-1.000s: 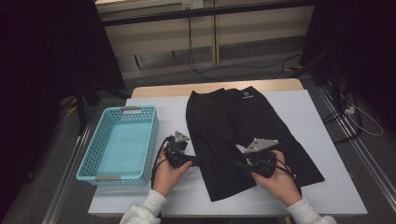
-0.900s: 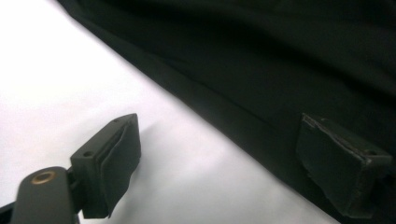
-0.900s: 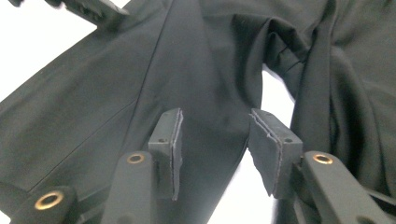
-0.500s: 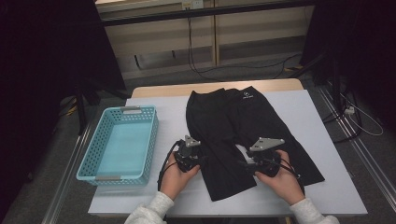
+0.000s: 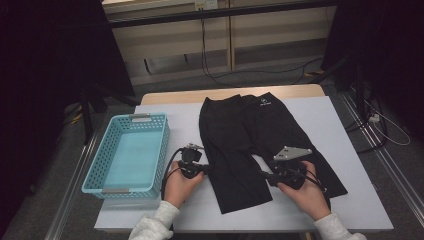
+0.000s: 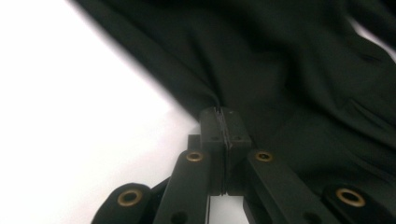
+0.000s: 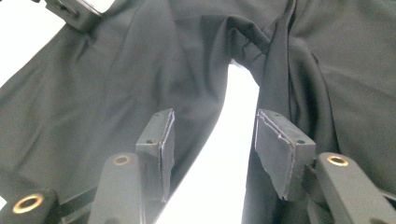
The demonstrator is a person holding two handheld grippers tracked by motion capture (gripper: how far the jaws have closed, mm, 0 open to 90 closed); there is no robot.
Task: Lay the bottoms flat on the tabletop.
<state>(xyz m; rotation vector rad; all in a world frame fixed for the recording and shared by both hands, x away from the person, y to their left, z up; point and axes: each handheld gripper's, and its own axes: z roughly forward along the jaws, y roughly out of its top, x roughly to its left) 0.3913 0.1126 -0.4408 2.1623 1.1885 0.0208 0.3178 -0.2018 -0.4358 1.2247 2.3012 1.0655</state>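
Black shorts spread flat on the counter, one gripper pinching the edge of a leg.

The pair of black fabric shorts (image 5: 255, 145) lies waistband-away on the white-topped counter (image 5: 345, 200), legs toward the person, likely laid out for folding. The empty light-blue perforated plastic basket (image 5: 131, 155) waits just left of them, perhaps to receive them. The left gripper (image 6: 219, 122) has just been closing, its jaws now shut on the outer edge of the left leg; the right gripper (image 7: 212, 144) hovers with jaws half open astride the gap between the legs, gripping nothing. Beyond are a dim floor and trailing cables.
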